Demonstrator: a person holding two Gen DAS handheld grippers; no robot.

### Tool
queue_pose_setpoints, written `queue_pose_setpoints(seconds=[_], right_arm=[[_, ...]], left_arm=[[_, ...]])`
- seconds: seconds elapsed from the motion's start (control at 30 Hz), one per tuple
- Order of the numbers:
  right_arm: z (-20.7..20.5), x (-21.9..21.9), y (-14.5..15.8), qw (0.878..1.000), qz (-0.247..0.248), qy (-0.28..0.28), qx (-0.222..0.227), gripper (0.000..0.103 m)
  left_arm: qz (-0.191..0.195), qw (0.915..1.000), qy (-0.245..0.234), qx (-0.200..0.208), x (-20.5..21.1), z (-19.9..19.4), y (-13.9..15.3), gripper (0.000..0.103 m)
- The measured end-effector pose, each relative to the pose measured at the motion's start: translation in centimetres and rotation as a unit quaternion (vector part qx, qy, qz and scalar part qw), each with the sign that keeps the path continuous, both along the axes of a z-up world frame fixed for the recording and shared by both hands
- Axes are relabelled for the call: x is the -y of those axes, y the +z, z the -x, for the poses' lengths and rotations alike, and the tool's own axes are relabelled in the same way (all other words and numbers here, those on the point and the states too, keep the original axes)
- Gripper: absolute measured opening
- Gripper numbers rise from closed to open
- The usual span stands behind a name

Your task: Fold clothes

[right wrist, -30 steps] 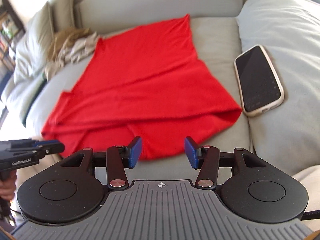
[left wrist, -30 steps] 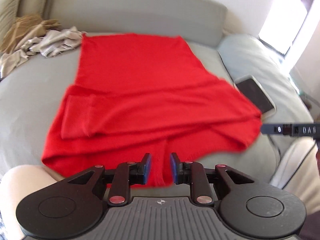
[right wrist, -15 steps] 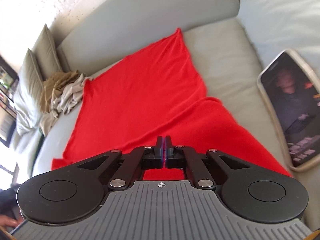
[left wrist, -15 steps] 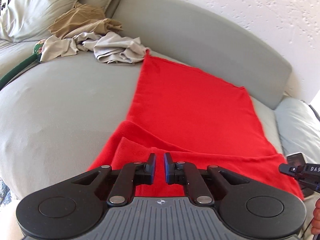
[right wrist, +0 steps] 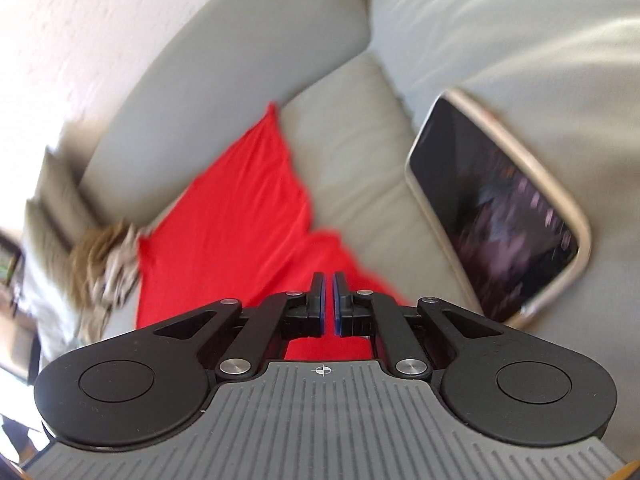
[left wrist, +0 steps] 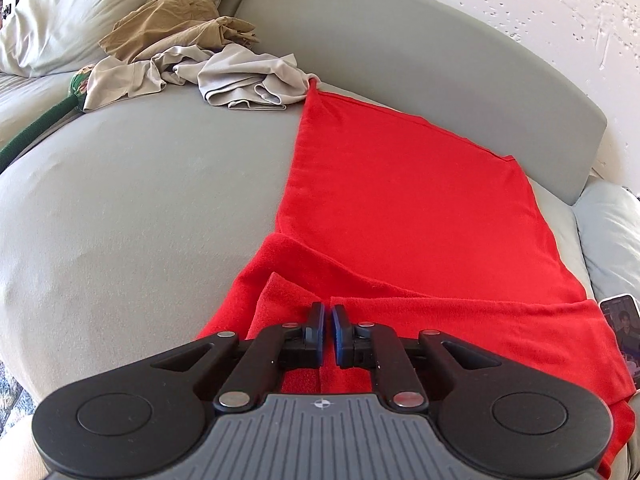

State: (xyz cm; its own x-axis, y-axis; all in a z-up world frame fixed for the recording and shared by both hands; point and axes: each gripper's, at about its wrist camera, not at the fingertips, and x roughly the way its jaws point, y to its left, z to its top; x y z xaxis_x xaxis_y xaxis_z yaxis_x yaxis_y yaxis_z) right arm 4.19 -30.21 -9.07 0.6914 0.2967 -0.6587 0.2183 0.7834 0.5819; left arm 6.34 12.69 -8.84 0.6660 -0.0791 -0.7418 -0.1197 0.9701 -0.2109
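Pinching the near edge of the red garment [left wrist: 400,208] on the sofa [left wrist: 140,200], left gripper [left wrist: 327,330] and right gripper [right wrist: 327,305] stand nearly pressed together. Lift both evenly toward the far hem, keeping the edge taut, clear of the phone [right wrist: 496,216].

One red garment [left wrist: 404,208] lies spread on the sofa, ahead of both tongs. Two tongs show, one per view: the left tongs [left wrist: 327,330] and the right tongs [right wrist: 327,304], each with two fingers. One heap of crumpled clothes [left wrist: 192,68] sits ahead and to the left of the left tongs; it holds at least two pieces, one tan and one pale grey, though an exact count cannot be made. One phone [right wrist: 496,220] lies to the right of the right tongs. One green stick-like object [left wrist: 36,128] lies far left. One pillow [left wrist: 76,12] leans behind the heap.
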Motion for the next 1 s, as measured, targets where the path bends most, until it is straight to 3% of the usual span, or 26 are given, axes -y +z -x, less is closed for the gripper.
queue_pose_setpoints(seconds=[0.07, 0.1, 0.2, 0.23, 0.33, 0.4, 0.5, 0.53, 0.67, 0.83, 0.93, 1.0], right_arm=[[0.9, -0.8, -0.5, 1.000, 0.008, 0.019, -0.014, 0.009], [1.3, -1.2, -0.8, 0.999, 0.013, 0.029, -0.022, 0.002], [2.9, 0.4, -0.7, 0.998, 0.032, -0.021, -0.044, 0.003], [3.4, 1.2, -0.4, 0.997, 0.040, -0.043, -0.057, 0.009], [5.4, 3.3, 2.2, 0.996, 0.038, -0.068, -0.042, 0.012], [6.0, 3.7, 4.6, 0.997, 0.039, -0.060, -0.014, 0.015], [6.0, 3.2, 8.5, 0.997, 0.055, -0.036, 0.026, 0.059], [6.0, 3.1, 9.8, 0.997, 0.061, -0.029, 0.040, 0.060], [3.8, 1.3, 14.4, 0.994, 0.073, 0.021, 0.084, 0.083], [-1.6, -1.5, 17.7, 0.984, 0.110, 0.088, 0.106, 0.086], [-5.5, -2.7, 18.1, 0.982, 0.116, 0.108, 0.107, 0.084], [-8.9, -2.9, 17.1, 0.984, 0.095, 0.115, 0.094, 0.074]], left_arm=[[-0.003, 1.0000, -0.002, -0.001, 0.0, 0.0, 0.0, 0.012], [-0.005, 1.0000, -0.004, -0.003, 0.1, 0.0, 0.1, 0.012], [-0.022, 0.9996, -0.008, -0.012, 0.3, 0.5, 0.9, 0.012], [-0.031, 0.9994, -0.010, -0.017, 0.5, 0.7, 1.3, 0.012], [-0.057, 0.9979, -0.026, -0.020, 1.1, 2.0, 3.0, 0.011], [-0.058, 0.9973, -0.042, -0.010, 1.3, 3.1, 4.5, 0.018], [-0.042, 0.9977, -0.053, 0.006, 1.1, 4.0, 6.8, 0.031], [-0.033, 0.9980, -0.053, 0.012, 0.9, 4.0, 7.6, 0.036], [-0.004, 0.9979, -0.041, 0.050, -0.5, 2.4, 10.8, 0.038], [0.018, 0.9970, -0.024, 0.071, -3.1, -2.2, 12.7, 0.039], [0.062, 0.9965, -0.013, 0.054, -5.7, -7.1, 10.9, 0.037], [0.102, 0.9940, -0.007, 0.038, -7.4, -10.7, 9.2, 0.035]])
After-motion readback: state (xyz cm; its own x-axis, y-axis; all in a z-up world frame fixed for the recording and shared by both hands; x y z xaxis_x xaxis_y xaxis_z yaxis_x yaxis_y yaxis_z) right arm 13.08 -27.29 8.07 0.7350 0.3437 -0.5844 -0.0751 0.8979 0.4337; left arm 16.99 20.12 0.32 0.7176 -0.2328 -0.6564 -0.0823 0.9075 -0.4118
